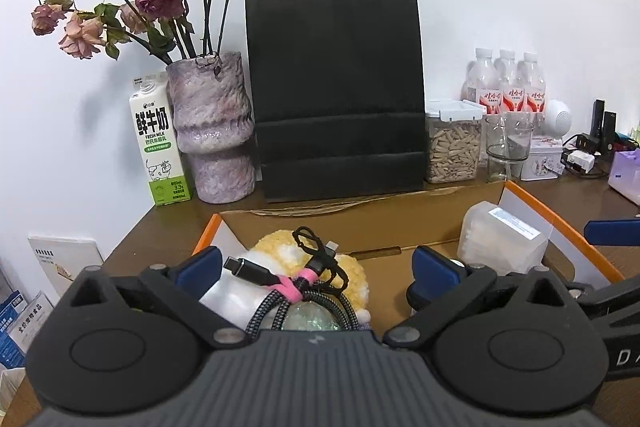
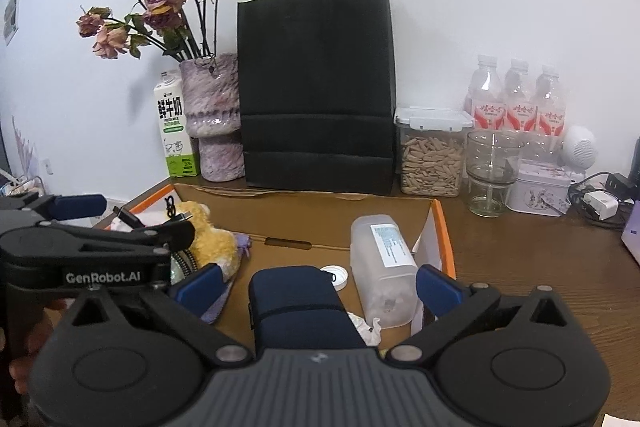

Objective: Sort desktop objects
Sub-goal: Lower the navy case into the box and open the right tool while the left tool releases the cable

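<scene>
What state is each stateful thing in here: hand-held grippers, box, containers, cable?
Left hand-held gripper: open, empty, over the cable.
Right hand-held gripper: open, empty, over the navy case.
Cardboard box: open.
Charging cable: coiled, tied with a pink strap, in the box.
Translucent container: lying on its side in the box.
Seed jar: lid closed.
Black paper bag: upright.
Glass cup: upright, apparently empty.

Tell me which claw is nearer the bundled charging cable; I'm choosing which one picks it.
Left. The left claw is open right over the charging cable, which lies between its fingers. The right claw is off to the cable's right, over a navy pouch.
</scene>
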Demonstrator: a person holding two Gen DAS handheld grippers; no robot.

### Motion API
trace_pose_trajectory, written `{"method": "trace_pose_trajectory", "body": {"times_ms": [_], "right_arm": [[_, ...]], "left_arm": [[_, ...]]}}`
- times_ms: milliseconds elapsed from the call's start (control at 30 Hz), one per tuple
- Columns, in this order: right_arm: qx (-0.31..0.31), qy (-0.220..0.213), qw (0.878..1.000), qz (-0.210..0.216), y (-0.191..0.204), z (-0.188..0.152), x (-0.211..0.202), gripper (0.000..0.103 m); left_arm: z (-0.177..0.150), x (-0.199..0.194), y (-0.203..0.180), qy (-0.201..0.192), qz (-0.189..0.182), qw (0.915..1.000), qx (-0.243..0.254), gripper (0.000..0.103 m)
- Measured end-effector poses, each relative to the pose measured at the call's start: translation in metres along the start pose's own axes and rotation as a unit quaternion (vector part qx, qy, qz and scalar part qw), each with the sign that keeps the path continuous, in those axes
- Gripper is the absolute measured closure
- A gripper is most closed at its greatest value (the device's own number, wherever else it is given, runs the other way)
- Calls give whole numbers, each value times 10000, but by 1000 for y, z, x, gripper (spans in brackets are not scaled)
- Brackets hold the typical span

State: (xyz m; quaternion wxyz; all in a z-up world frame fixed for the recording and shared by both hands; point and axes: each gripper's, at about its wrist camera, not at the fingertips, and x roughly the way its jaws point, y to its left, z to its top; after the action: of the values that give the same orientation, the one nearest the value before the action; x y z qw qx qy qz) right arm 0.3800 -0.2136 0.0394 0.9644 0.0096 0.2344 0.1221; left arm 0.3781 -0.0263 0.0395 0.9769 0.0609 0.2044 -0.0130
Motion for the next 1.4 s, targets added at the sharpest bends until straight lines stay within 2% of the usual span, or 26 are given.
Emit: {"method": "trace_pose_trajectory", "body": {"times_ms": [400,833,1200,1400], "right_arm": [[-68,-168,9998,16,6,6,-16,0],[-175,-408,9990,17,16,9,-61,0],[-231,-446,9987,46,23,-11,-105,0],[-251,-360,9990,44,26,-30,-125,0]], "left_arm": [[7,-18,5,-170,69,9998,-67,0],[9,-62,12,-345,157,9993,-78,0],[-5,-105,23,-400,165,9989,-169,0],[-22,-124,28,-280,147,9993,-187,0]]}}
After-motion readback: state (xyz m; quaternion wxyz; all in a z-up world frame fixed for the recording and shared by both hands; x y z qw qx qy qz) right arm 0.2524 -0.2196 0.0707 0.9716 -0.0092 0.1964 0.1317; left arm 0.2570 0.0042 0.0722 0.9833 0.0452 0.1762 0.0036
